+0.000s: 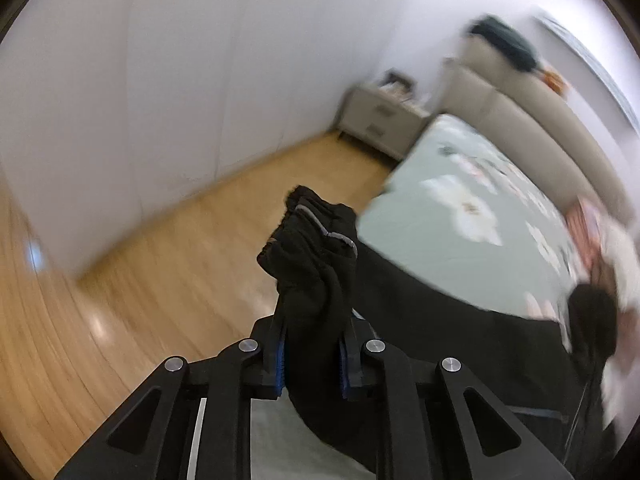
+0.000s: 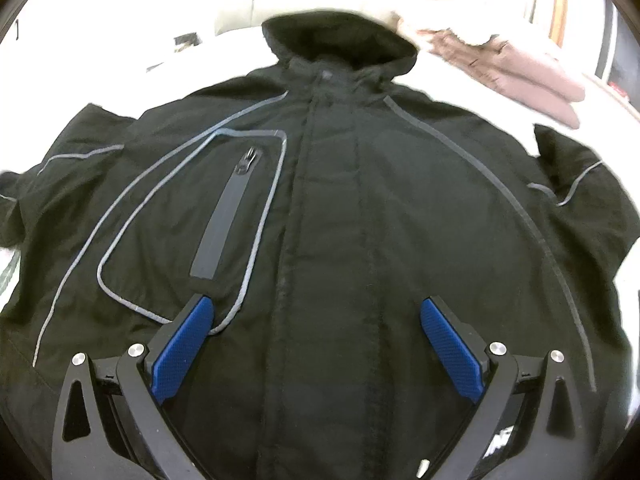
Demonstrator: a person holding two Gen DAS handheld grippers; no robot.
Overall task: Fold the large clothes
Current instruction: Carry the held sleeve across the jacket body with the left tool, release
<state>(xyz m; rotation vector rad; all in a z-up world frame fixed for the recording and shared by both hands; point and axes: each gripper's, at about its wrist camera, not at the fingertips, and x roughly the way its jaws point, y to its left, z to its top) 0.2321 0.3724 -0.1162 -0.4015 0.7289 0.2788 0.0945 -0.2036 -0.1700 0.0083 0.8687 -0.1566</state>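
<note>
One black jacket (image 2: pixel 340 208) spread front-up on bed (image 1: pixel 460 184), hood (image 2: pixel 340 40) at far end. Sleeve cuff (image 1: pixel 312 248) lifted off bed edge, clamped in left gripper (image 1: pixel 312 364). Right gripper (image 2: pixel 316 352) over jacket front, jaws wide apart, holding nothing. Brown garment (image 2: pixel 516 72) beside hood. Wood floor (image 1: pixel 160 280), nightstand (image 1: pixel 380 116) blurred.

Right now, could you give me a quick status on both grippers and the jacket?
Left gripper shut on black jacket sleeve cuff, lifted. Right gripper open above jacket front. Brown garment beside the hood.
</note>
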